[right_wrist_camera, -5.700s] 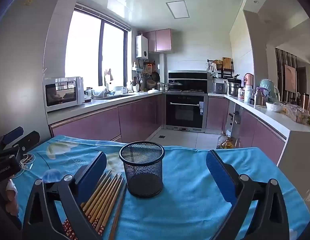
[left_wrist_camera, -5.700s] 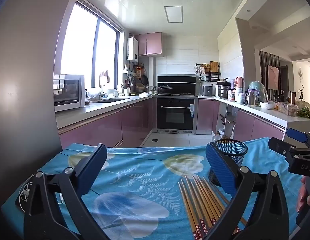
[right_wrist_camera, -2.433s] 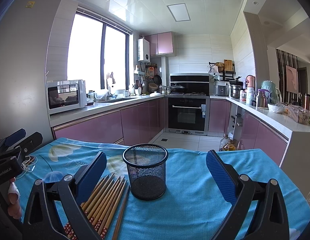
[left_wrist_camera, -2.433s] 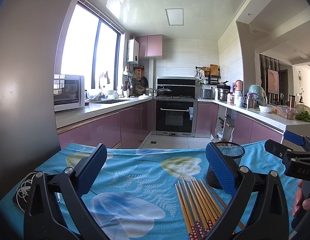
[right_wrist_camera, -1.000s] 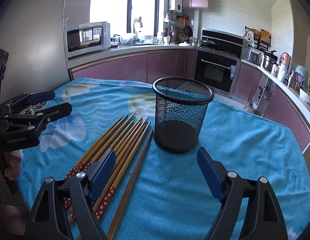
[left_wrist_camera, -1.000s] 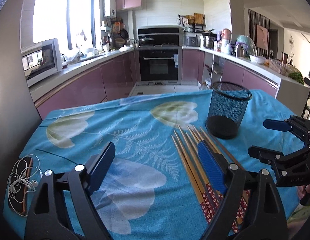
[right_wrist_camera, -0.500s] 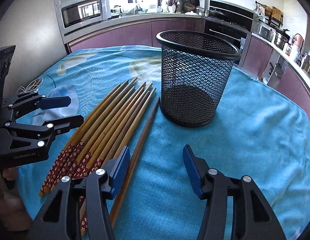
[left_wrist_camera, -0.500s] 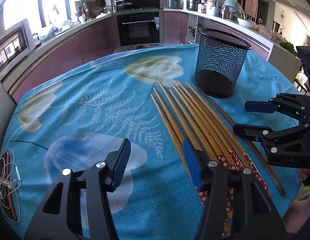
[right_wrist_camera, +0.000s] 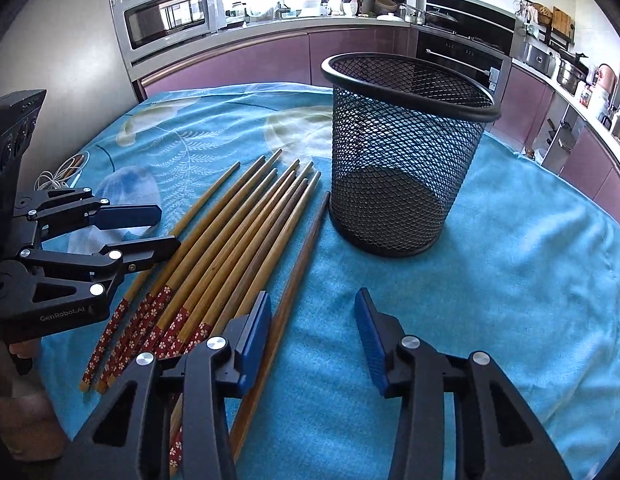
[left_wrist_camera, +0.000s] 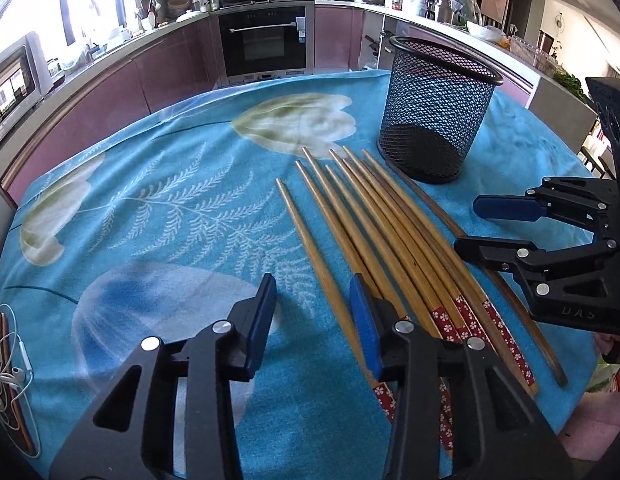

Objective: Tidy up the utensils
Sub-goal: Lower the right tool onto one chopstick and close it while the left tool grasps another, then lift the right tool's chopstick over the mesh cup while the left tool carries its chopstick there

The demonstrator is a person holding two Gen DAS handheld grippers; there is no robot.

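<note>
Several wooden chopsticks (left_wrist_camera: 389, 232) with red flowered ends lie side by side on a blue flowered cloth (left_wrist_camera: 170, 208). An empty black mesh cup (left_wrist_camera: 433, 112) stands upright just past their tips. My left gripper (left_wrist_camera: 313, 316) points down at the row's left side. Its jaws are closing, with the leftmost chopstick (left_wrist_camera: 310, 236) between them and not pressed. My right gripper (right_wrist_camera: 311, 330) hovers over the row's right side near the cup (right_wrist_camera: 401, 152). Its jaws are closing too, around the dark outer chopstick (right_wrist_camera: 306, 244), apart from it. Each gripper shows in the other's view (left_wrist_camera: 467, 224) (right_wrist_camera: 170, 228).
White earphones and a flat device (left_wrist_camera: 8, 364) lie at the table's left edge. A microwave (right_wrist_camera: 170, 16) and purple kitchen counters stand beyond the table. The cloth hangs over the round table's edge on the right.
Both grippers have tipped downward and sunk toward the chopsticks. Their jaws have narrowed a good deal. The chopsticks and the cup have stayed where they were.
</note>
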